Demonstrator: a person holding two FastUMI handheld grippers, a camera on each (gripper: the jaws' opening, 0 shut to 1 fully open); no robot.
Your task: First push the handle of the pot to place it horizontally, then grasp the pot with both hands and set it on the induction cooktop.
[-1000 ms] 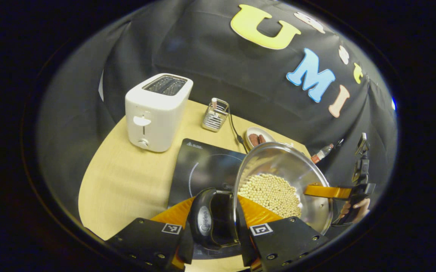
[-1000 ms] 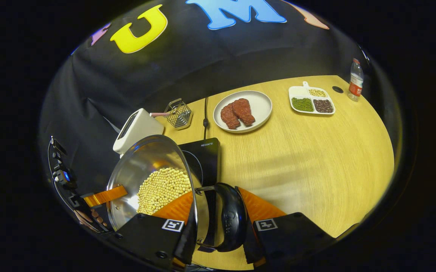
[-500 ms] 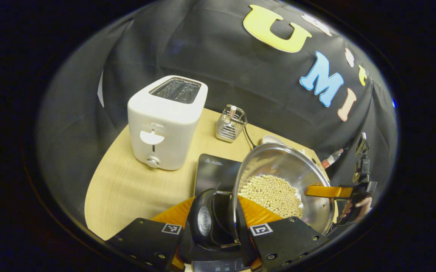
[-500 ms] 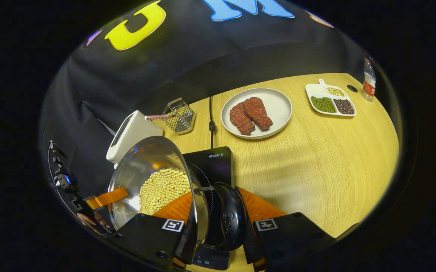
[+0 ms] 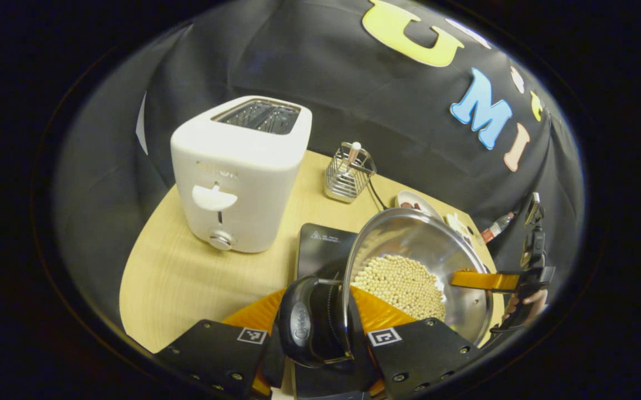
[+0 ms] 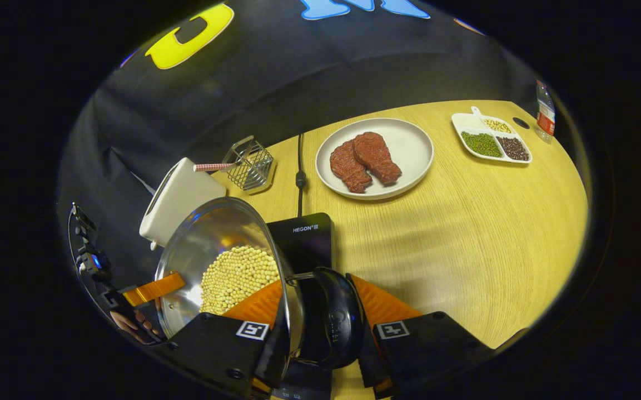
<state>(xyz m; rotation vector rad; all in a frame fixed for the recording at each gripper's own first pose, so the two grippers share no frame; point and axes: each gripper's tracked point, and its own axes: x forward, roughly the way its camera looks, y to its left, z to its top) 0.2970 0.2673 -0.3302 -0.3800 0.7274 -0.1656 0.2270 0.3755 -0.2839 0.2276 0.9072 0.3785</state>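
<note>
Carry step: left gripper (image 5: pixel 314 339) and right gripper (image 6: pixel 320 339) each clamp a pot (image 5: pixel 415 261) handle, pot above cooktop (image 5: pixel 323 247); next, centre over cooktop, lower level

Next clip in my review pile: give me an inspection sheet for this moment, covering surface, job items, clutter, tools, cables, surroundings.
Surface: light wooden table, bare at the right.
Job items: steel pot holding pale beans, carried over the black induction cooktop; whether it touches cannot be told.
Clutter: white toaster, wire basket, plate with two meat pieces, divided dish of beans, bottle.
Tools: left tool closed on one black pot handle; right tool closed on the other handle.
Cables: black cord running from the cooktop toward the wall.
Surroundings: black cloth wall.
</note>
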